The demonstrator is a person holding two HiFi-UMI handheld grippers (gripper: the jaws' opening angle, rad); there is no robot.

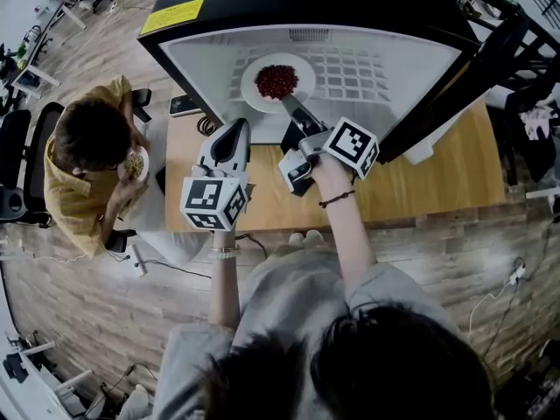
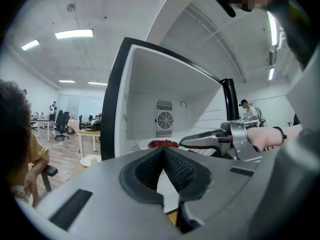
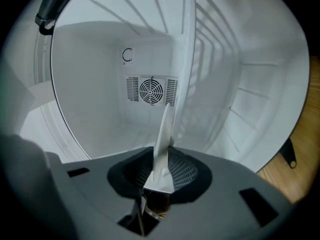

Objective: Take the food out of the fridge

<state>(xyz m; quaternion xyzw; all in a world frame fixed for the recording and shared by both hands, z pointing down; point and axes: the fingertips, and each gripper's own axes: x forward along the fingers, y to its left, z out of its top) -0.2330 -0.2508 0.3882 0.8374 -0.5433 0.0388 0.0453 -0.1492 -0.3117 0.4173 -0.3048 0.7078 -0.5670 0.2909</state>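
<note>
One plate of red food sits inside the fridge, open on the bench; the right claw reaches in to its rim, while the left claw waits outside the fridge. Left gripper view: closed, empty. Right gripper view: pads pinch the rim edge-on, likely to draw it out.

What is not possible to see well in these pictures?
- The red food is too small in the head view to identify.
- The plate is edge-on in the right gripper view, so the food on it is hidden.
- In the left gripper view, the left gripper itself covers most of the plate.
</note>
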